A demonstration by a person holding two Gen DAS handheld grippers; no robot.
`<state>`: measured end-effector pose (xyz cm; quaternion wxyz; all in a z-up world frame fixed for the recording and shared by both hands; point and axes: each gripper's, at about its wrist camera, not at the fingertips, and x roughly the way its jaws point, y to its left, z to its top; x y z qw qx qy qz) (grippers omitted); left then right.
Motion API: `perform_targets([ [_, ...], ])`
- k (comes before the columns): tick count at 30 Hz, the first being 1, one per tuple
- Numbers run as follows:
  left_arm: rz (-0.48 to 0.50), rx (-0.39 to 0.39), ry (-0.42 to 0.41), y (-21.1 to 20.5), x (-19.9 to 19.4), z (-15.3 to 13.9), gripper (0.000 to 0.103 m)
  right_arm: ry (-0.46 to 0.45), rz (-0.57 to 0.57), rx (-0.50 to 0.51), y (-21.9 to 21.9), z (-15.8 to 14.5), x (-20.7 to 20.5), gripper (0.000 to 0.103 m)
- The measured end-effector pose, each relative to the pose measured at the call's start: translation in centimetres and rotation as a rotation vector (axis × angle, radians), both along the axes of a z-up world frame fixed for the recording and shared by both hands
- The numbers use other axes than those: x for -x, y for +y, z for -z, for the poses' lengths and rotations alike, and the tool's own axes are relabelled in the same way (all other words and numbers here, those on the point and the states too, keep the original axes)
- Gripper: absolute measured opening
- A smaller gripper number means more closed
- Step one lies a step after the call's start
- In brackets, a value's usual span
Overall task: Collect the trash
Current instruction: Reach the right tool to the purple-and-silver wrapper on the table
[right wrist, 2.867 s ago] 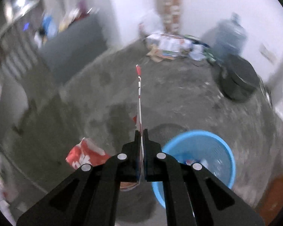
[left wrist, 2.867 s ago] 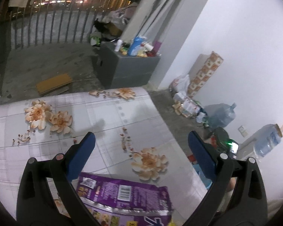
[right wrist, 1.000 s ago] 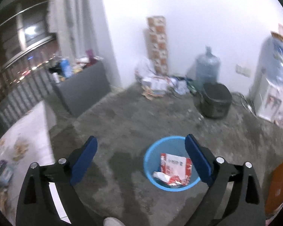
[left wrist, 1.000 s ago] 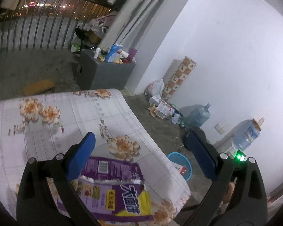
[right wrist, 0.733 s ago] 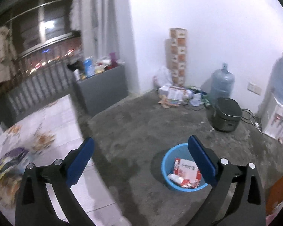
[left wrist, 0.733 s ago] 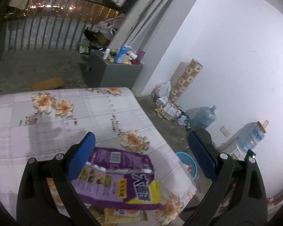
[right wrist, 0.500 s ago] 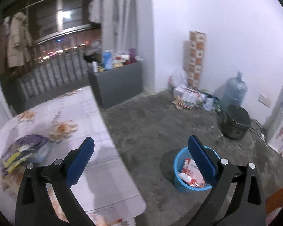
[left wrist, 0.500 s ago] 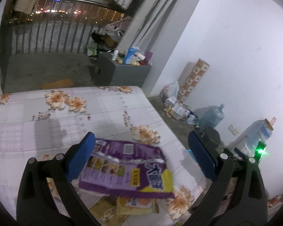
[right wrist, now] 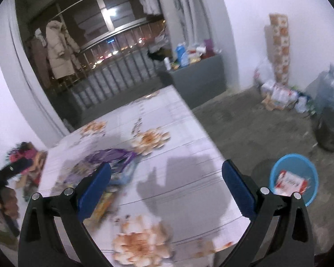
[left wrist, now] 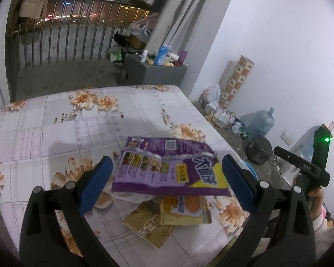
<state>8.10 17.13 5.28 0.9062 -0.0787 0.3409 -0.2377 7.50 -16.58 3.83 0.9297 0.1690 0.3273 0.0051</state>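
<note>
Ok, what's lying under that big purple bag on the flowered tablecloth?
Under the purple bag a yellow snack packet pokes out, lying on a flat tan packet, with something whitish beside them. Whatever else the bag covers cannot be seen.

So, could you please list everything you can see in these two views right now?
Table: one, floral cloth, centre.
Purple packet: one, purple and yellow, on the table atop the other wrappers.
Yellow wrappers: at least two, under the purple packet.
Basin: one, blue, on the floor right of the table.
Red-and-white wrapper: one, inside the basin.
Grey cabinet: one, cluttered top, beyond the table.
Water jug: one, bluish, by the wall.
Left hand-held gripper: open, over the packet.
Right hand-held gripper: open, over the table.
</note>
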Motion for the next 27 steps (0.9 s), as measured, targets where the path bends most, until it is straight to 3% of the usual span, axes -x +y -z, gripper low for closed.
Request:
perform_targets([
  [10,-0.040,-0.013,0.093,1.5,-1.1,2.8,0.094,0.058,-0.043,-0.170,2.1,2.1,-1.7,0.097],
  [27,-0.061,-0.053,0.068,1.4,-1.8,3.2,0.094,0.157,-0.167,-0.447,3.2,4.3,-4.4,0.089],
])
